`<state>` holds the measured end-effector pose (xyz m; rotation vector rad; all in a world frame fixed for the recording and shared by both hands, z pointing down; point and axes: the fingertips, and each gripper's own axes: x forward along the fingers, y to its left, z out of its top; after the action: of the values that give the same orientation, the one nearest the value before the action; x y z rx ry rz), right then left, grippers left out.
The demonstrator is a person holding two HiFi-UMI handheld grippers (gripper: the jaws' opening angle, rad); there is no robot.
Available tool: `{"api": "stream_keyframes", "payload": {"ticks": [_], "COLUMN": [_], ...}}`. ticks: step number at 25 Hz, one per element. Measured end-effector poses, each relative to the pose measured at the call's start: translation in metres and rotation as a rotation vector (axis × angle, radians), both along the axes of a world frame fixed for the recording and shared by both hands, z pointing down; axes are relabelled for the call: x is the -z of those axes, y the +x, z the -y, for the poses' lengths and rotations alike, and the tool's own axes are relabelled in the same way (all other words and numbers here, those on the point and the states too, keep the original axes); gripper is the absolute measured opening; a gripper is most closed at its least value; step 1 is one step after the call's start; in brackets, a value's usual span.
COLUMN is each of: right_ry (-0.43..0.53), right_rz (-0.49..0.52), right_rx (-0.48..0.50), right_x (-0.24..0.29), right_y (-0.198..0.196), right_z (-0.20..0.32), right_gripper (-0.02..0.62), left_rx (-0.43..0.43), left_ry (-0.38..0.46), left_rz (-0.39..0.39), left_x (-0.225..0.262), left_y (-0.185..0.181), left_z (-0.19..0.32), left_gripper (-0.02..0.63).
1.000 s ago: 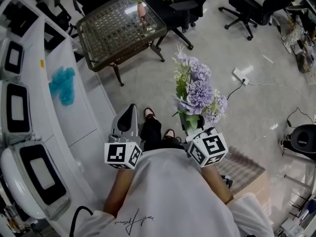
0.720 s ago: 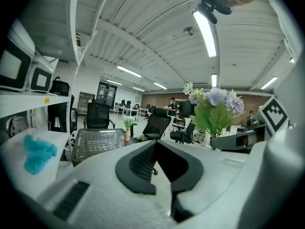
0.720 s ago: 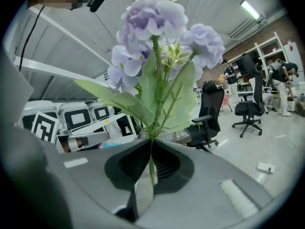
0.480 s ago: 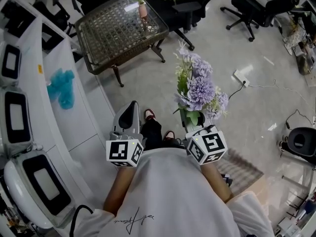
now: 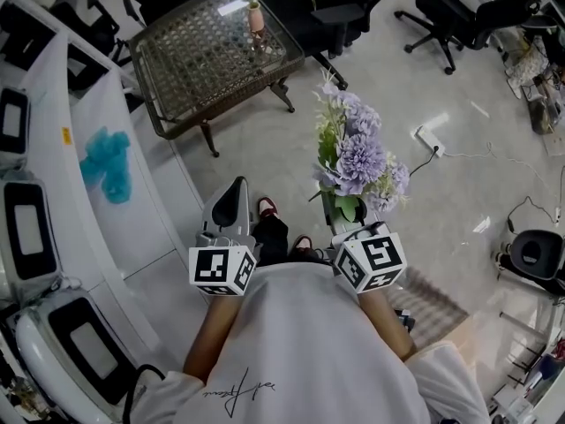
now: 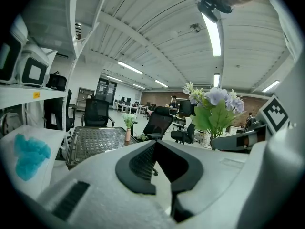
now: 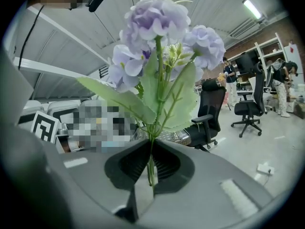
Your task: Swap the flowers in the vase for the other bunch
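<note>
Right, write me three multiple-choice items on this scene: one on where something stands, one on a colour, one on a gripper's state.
1. The small pink vase stands:
A) on a white shelf
B) on the dark woven-top table
C) on the floor

2. The blooms of the artificial flower bunch in the right gripper are:
A) red
B) yellow
C) lilac

3. The left gripper is:
A) shut, with nothing in it
B) shut on the vase
C) wide open

Answers:
1 B: the head view shows the vase on the far part of the table's top.
2 C: the flower heads are pale purple in the head view and the right gripper view.
3 A: in the left gripper view its jaws meet with nothing between them.
</note>
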<state>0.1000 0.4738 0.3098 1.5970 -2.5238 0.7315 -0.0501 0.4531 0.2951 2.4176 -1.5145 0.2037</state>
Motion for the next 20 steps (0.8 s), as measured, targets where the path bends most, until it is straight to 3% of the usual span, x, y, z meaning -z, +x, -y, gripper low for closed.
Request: {"api": "stream_keyframes", "payload": {"ticks": [20], "right_ry": [0.008], "right_rz": [-0.033], "right_rx": [-0.012], "right_x": [0.013], "right_y": [-0.054], "right_z": [0.070], "right_gripper": [0.029], "left_rx": [-0.035], "left_ry": [-0.005], "left_rz": [-0.034], "left_x": [0.005], "left_y": [-0.048], "left_z": [0.076], "left_gripper": [-0.003]}}
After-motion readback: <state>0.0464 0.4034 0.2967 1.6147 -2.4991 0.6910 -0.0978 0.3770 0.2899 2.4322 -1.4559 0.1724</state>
